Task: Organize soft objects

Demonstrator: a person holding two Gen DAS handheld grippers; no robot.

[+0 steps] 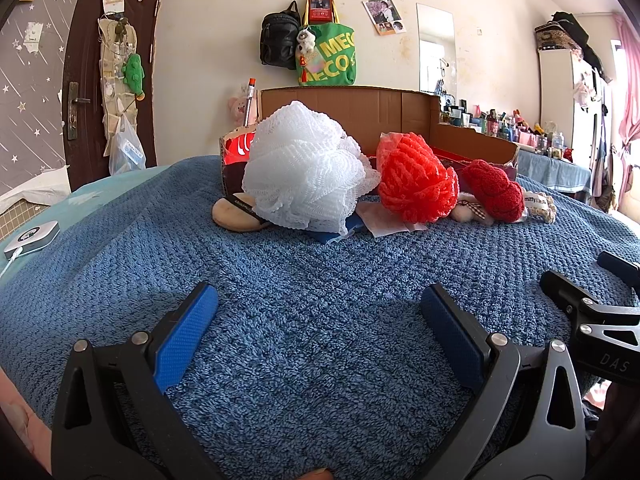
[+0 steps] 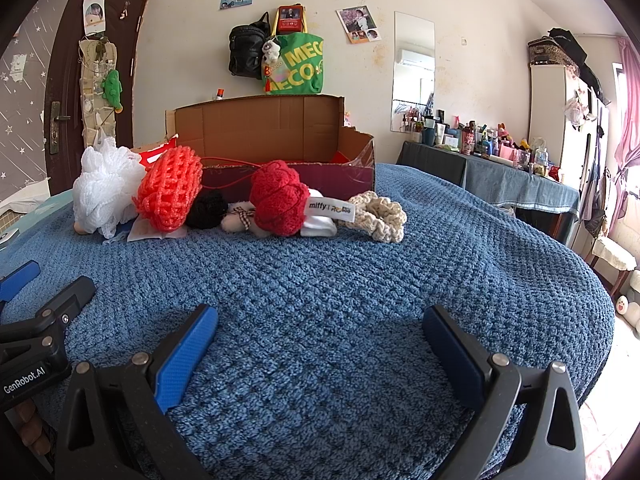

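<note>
On the left wrist view, my left gripper hangs released above the blue blanket; white mesh puff lies ahead against the cardboard box. On the right wrist view, my right gripper is spread, empty; red knit ball sits ahead.

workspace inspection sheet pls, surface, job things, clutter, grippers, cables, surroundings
surface: blue blanket covers the bed.
job's things: white pouf, orange pouf, red knit, black puff, cream scrunchie, all in a row before the open box, none inside as far as seen.
clutter: tan pad and paper under the poufs; white device at the left edge.
grippers: left gripper and right gripper both open, empty, low over the blanket.
cables: white lead from the device; thin red cord on the box.
surroundings: door, hung bags, mirror, crowded table.
</note>
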